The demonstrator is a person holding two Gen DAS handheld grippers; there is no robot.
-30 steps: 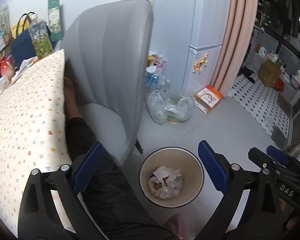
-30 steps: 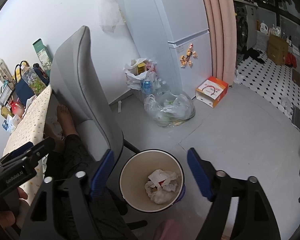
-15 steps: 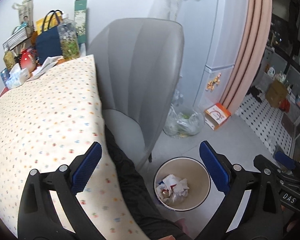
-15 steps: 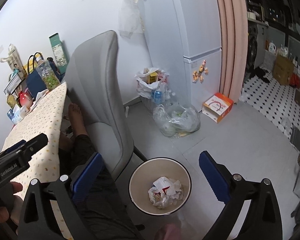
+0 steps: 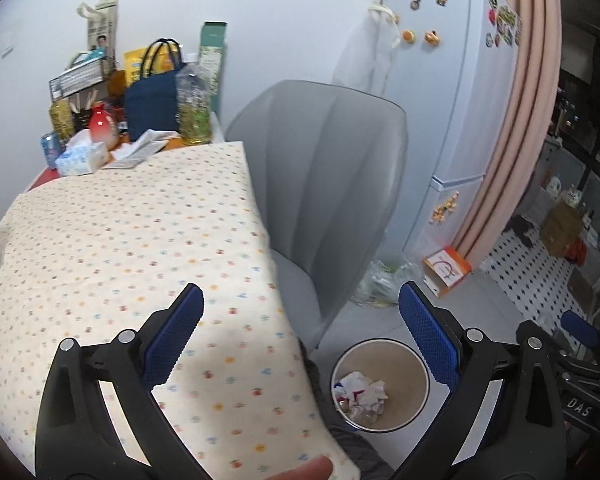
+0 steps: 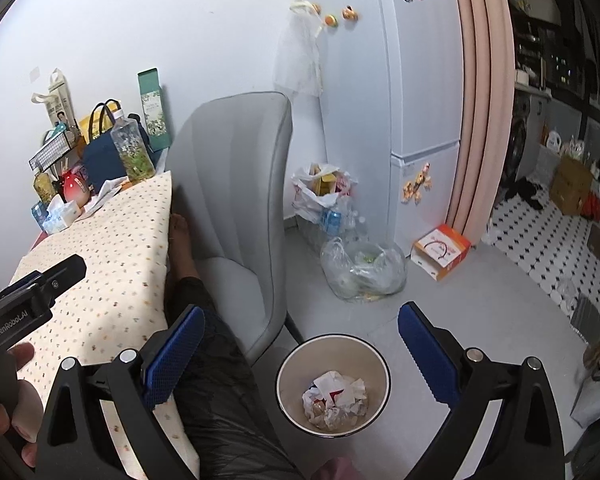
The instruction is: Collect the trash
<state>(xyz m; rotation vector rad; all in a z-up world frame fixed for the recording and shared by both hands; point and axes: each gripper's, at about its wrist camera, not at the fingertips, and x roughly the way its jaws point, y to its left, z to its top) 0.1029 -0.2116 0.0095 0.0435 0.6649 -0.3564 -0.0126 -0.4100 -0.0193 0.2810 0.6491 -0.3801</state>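
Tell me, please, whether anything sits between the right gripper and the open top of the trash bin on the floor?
Nothing visible does. The right gripper is open and empty, and the trash bin lies below it with its mouth uncovered; the grey chair stands off to the left.

A round waste bin (image 6: 333, 386) with a dark rim and a cream inner wall is seen standing upright on the grey floor, at about six o'clock in the right wrist view and five o'clock in the left wrist view (image 5: 381, 385). Crumpled trash (image 6: 334, 400) is piled at its bottom, covering only the lower part: mostly white paper and wrappers, with small red and blue patches among them. The same heap (image 5: 361, 394) is shown lying toward the nine o'clock side of the bin's floor in the left wrist view.
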